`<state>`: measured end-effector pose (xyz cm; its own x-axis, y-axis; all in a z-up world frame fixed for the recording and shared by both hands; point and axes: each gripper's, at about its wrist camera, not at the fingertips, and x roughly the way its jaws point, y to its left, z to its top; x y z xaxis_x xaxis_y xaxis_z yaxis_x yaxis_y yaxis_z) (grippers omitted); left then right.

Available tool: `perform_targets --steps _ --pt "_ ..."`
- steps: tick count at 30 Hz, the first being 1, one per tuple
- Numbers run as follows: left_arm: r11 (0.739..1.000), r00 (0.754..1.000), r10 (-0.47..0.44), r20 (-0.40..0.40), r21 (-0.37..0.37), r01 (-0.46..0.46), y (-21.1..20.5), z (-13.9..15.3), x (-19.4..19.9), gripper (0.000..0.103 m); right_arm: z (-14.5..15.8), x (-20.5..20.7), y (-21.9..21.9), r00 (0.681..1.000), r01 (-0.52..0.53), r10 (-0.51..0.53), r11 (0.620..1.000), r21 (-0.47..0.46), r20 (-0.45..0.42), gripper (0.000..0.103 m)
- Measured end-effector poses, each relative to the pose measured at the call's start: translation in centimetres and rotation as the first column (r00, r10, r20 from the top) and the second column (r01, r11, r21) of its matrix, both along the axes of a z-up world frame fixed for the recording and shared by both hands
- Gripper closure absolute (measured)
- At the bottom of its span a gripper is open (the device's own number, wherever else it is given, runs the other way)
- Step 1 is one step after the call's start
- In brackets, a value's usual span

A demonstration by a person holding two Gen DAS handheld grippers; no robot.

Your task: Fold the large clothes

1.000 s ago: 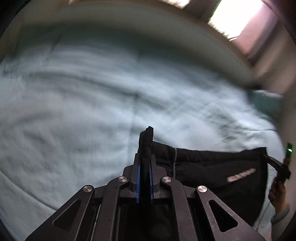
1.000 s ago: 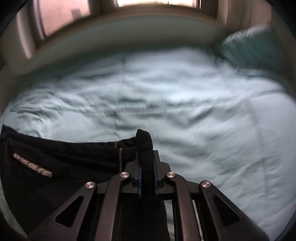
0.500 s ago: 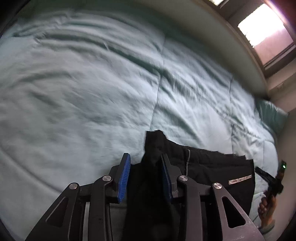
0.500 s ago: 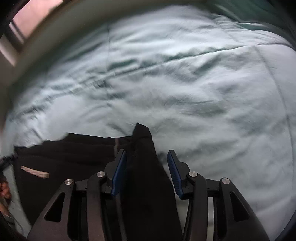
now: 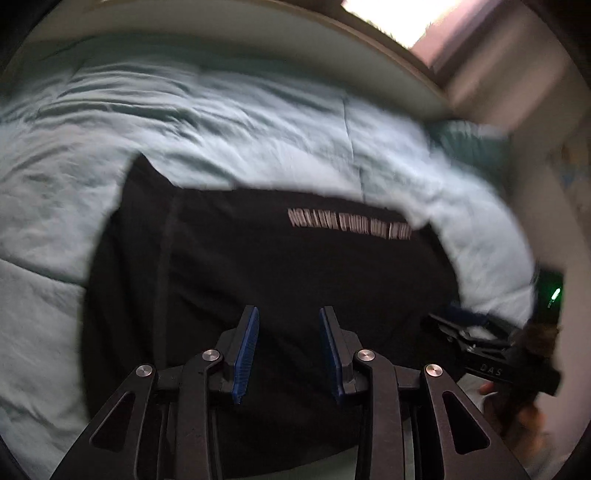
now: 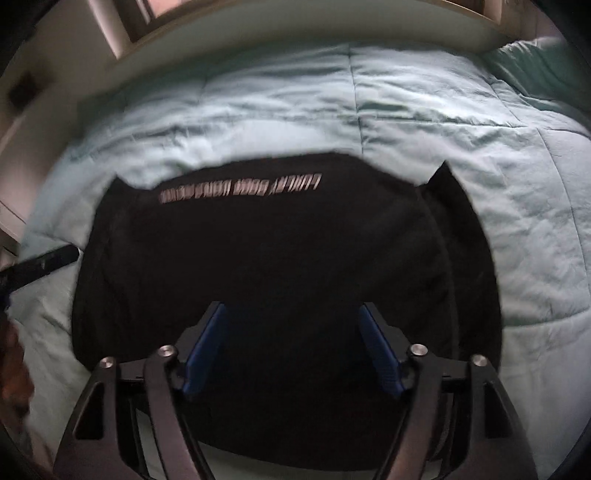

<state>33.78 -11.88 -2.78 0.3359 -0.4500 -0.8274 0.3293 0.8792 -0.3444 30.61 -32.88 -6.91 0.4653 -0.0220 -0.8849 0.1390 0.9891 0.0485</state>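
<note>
- Your left view catches the right gripper (image 5: 448,325) at the garment's right edge, with a green light (image 5: 555,294) behind it; your right view shows only a dark blurred tip of the left gripper (image 6: 48,263) at the far left, and a pillow (image 6: 532,62) top right.
- Your left gripper (image 5: 288,345) has its blue pads (image 5: 246,354) spread apart, nothing between them; your right gripper (image 6: 291,350) is spread wider, also holding nothing.
- The black garment (image 5: 280,280) lies flat on the bed just ahead of and beneath both sets of fingers; a line of pale lettering (image 6: 240,188) runs along its far edge, and a small point of cloth sticks up at each far corner.
- Under it lies a pale teal quilt (image 6: 424,110), wrinkled; past the bed you see a pale rim (image 5: 258,33) and a bright window (image 5: 376,14); both views are blurred.
</note>
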Motion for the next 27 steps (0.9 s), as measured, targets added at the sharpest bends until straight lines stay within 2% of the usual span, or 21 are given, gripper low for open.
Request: perform_targets --steps 1,3,6,9,11,12,14,16,18,20,22,23,25,27 --pt "0.999 1.000 -0.016 -0.014 0.051 0.017 -1.2 -1.4 -0.5 0.068 -1.2 0.0 0.7 1.000 -0.001 0.000 0.999 -0.044 -0.021 0.027" --pt "0.990 0.998 -0.014 -0.059 0.143 0.022 -2.7 -4.9 -0.6 0.068 -3.3 0.1 0.9 0.998 0.004 -0.006 0.999 -0.033 -0.056 0.025" --pt "0.990 0.994 0.024 -0.108 0.143 -0.008 -2.8 -7.7 0.1 0.068 -5.3 0.4 0.1 0.995 0.019 -0.018 1.000 0.014 -0.099 0.024" --pt "0.990 0.989 0.037 -0.144 0.141 -0.017 -2.8 -7.4 0.8 0.068 -5.9 0.6 0.5 0.994 0.009 -0.010 1.000 -0.016 -0.105 0.023" --pt "0.990 0.990 0.020 -0.137 0.142 0.000 -2.9 -6.0 0.7 0.068 -5.0 0.7 0.3 0.993 0.013 -0.011 1.000 0.012 -0.118 0.023" --pt "0.991 0.992 0.005 -0.126 0.130 0.012 -2.9 -5.0 0.8 0.068 -3.7 0.7 -0.2 0.994 0.018 -0.012 0.998 0.055 -0.107 0.024" --pt "0.996 0.997 -0.024 -0.067 0.085 0.030 -3.1 -2.3 1.2 0.068 -1.1 1.1 -0.9 0.999 0.009 -0.006 0.995 0.098 -0.038 0.024" --pt "0.997 1.000 -0.004 -0.020 0.081 0.006 -3.8 -0.4 2.5 0.067 1.0 2.5 -1.2 1.000 0.008 -0.009 0.998 0.065 0.022 0.024" --pt "0.998 1.000 0.006 -0.019 0.061 -0.004 -4.3 -0.2 4.3 0.066 1.4 4.7 -1.7 0.999 0.012 -0.014 0.999 0.053 0.042 0.024" --pt "0.997 0.999 0.034 -0.037 0.074 -0.031 -4.8 -1.0 5.9 0.065 0.4 6.9 -2.3 0.999 0.033 -0.034 0.998 0.048 0.016 0.024" --pt "0.992 0.992 0.063 -0.109 0.118 -0.050 -5.1 -3.4 7.8 0.065 -2.4 9.3 -3.7 0.995 0.076 -0.071 0.994 0.073 -0.076 0.022" --pt "0.992 0.987 0.067 -0.145 0.117 -0.050 -5.3 -4.6 8.4 0.064 -3.6 9.9 -4.1 0.991 0.089 -0.079 0.992 0.091 -0.111 0.022" --pt "0.994 0.976 0.090 -0.196 0.086 -0.075 -4.7 -6.4 9.8 0.064 -5.7 10.8 -4.8 0.987 0.098 -0.081 0.988 0.119 -0.139 0.019" --pt "0.994 0.971 0.102 -0.214 0.051 -0.094 -4.0 -7.1 10.5 0.064 -6.1 11.2 -5.0 0.989 0.089 -0.074 0.989 0.115 -0.130 0.017"
